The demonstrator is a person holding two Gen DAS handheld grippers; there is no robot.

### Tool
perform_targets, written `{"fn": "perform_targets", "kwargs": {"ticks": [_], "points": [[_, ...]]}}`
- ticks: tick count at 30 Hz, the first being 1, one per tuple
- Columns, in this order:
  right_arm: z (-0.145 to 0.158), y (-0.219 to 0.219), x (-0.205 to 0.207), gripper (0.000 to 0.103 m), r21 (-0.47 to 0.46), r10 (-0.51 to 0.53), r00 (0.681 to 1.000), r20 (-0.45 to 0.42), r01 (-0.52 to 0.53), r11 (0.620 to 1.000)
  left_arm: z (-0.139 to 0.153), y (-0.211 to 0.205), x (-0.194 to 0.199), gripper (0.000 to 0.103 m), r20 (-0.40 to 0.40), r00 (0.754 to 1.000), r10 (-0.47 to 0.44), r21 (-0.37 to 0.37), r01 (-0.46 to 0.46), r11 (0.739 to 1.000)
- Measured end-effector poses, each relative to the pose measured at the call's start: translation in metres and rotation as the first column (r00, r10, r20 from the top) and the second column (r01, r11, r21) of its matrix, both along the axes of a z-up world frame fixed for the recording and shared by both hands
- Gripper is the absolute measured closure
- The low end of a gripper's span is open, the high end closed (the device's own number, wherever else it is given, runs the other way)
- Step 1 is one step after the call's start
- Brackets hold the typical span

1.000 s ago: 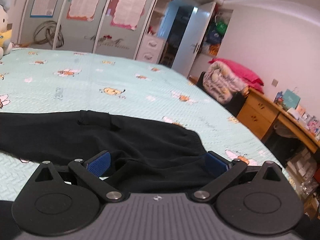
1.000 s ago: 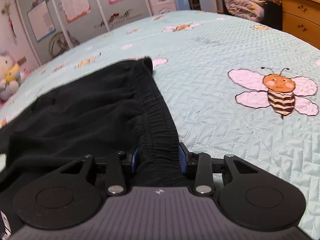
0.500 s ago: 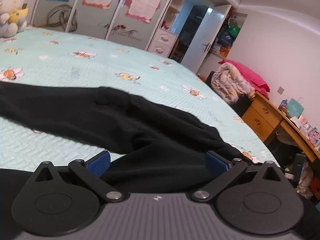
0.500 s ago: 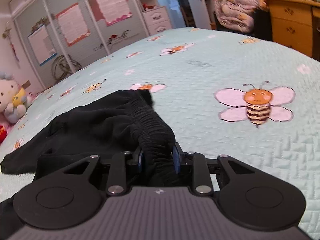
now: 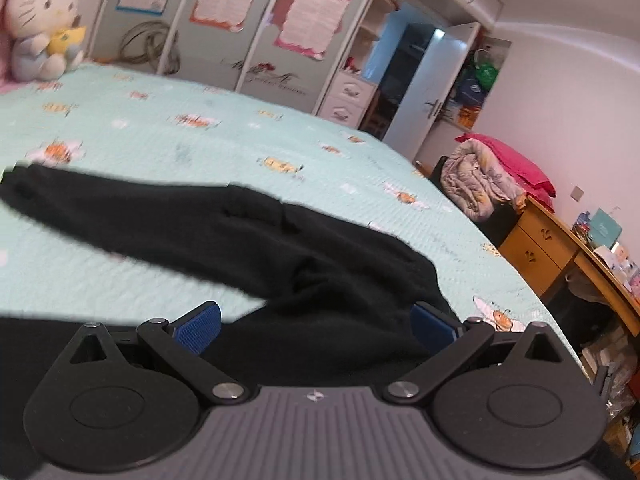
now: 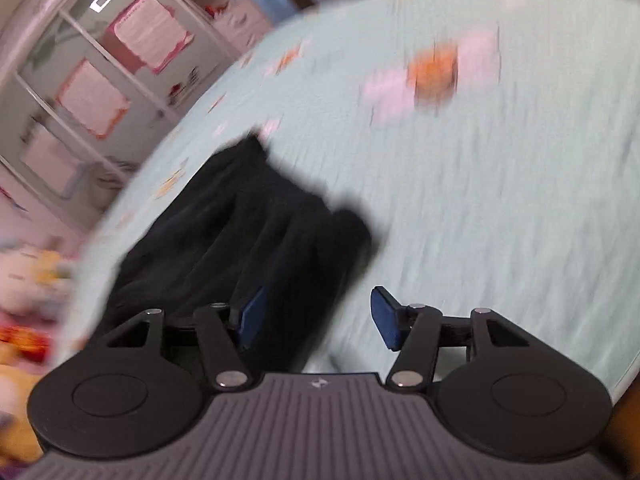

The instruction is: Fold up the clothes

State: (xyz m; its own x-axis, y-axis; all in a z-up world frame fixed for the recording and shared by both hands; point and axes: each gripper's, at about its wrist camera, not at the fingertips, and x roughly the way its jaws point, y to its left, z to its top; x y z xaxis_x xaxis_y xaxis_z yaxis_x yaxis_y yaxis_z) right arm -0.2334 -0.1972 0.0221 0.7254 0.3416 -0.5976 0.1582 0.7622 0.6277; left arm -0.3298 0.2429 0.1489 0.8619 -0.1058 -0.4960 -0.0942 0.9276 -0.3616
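Observation:
Black trousers (image 5: 280, 248) lie on the mint bee-print bed cover (image 5: 160, 128), one leg stretching away to the left. My left gripper (image 5: 316, 324) stands wide open low over the garment; black cloth lies between its blue pads (image 5: 198, 322), which do not press on it. In the blurred, rolled right wrist view, the bunched end of the trousers (image 6: 248, 232) sits on the cover (image 6: 480, 200). My right gripper (image 6: 318, 316) is opening: cloth lies against the left pad (image 6: 252, 316), and the right pad stands free of it.
A plush cat toy (image 5: 40, 32) sits at the bed's far left corner. Wardrobe doors (image 5: 240, 20) with posters line the far side. Right of the bed stand a pile of bedding (image 5: 480, 180) and a wooden desk (image 5: 560, 240) with clutter.
My right gripper, shut on the elastic waistband half a second ago, has opened and rolled, and the cloth has slipped from its pads. The left gripper has shifted; the trouser leg now shows further left.

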Motion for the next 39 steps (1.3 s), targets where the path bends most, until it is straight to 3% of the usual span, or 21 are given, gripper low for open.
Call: {"fn": "perform_targets", "kwargs": {"ticks": [5, 7, 10, 11, 12, 18, 22, 25, 26, 27, 29, 34, 39], "points": [[-0.023, 0.007, 0.017, 0.045, 0.189, 0.027, 0.999, -0.02, -0.023, 0.982, -0.013, 0.002, -0.012, 0.0, -0.048, 0.999, 0.013, 0.006, -0.013, 1.0], [-0.031, 0.013, 0.03, 0.049, 0.23, 0.032, 0.999, -0.043, -0.021, 0.973, -0.018, 0.008, -0.014, 0.0, -0.062, 0.997, 0.034, 0.007, -0.034, 0.999], [-0.035, 0.018, 0.037, 0.081, 0.238, 0.018, 0.998, -0.062, -0.003, 0.971, -0.026, 0.021, -0.024, 0.0, -0.097, 0.992, 0.085, 0.003, -0.085, 0.996], [-0.033, 0.017, 0.036, 0.097, 0.242, 0.022, 0.998, -0.058, -0.007, 0.97, -0.028, 0.028, -0.029, 0.0, -0.102, 0.99, 0.101, 0.0, -0.101, 0.995], [-0.03, 0.013, 0.032, 0.103, 0.228, 0.022, 0.999, -0.047, -0.011, 0.974, -0.031, 0.034, -0.033, 0.0, -0.113, 0.986, 0.123, 0.008, -0.123, 0.992], [-0.011, -0.016, 0.001, 0.103, 0.104, 0.014, 1.0, 0.011, -0.015, 0.994, -0.058, 0.064, -0.048, 0.0, -0.204, 0.95, 0.236, 0.028, -0.235, 0.971], [-0.008, -0.015, -0.003, 0.102, 0.074, 0.034, 0.999, 0.03, -0.036, 0.997, -0.083, 0.062, -0.037, 0.0, -0.271, 0.933, 0.235, 0.043, -0.232, 0.972], [0.0, -0.003, -0.001, 0.097, 0.038, 0.059, 0.997, 0.042, -0.061, 0.997, -0.098, 0.056, -0.022, 0.0, -0.329, 0.914, 0.238, 0.09, -0.221, 0.971], [0.002, 0.002, 0.0, 0.092, 0.028, 0.073, 0.996, 0.045, -0.074, 0.997, -0.104, 0.056, -0.016, 0.0, -0.359, 0.901, 0.246, 0.107, -0.222, 0.969], [0.005, 0.006, 0.002, 0.074, 0.018, 0.086, 0.995, 0.048, -0.087, 0.996, -0.109, 0.054, -0.012, 0.0, -0.383, 0.889, 0.25, 0.124, -0.219, 0.968], [0.001, 0.015, 0.005, 0.063, 0.028, 0.097, 0.995, 0.007, -0.097, 0.995, -0.119, 0.051, -0.006, 0.0, -0.42, 0.872, 0.253, 0.155, -0.205, 0.966], [-0.014, 0.038, 0.008, 0.06, 0.057, 0.132, 0.991, -0.029, -0.13, 0.99, -0.131, 0.035, 0.003, 0.0, -0.469, 0.845, 0.255, 0.284, -0.129, 0.95], [-0.016, 0.052, 0.016, 0.058, 0.057, 0.142, 0.99, -0.004, -0.142, 0.988, -0.133, 0.047, 0.005, 0.0, -0.448, 0.852, 0.269, 0.246, -0.172, 0.954]]}}
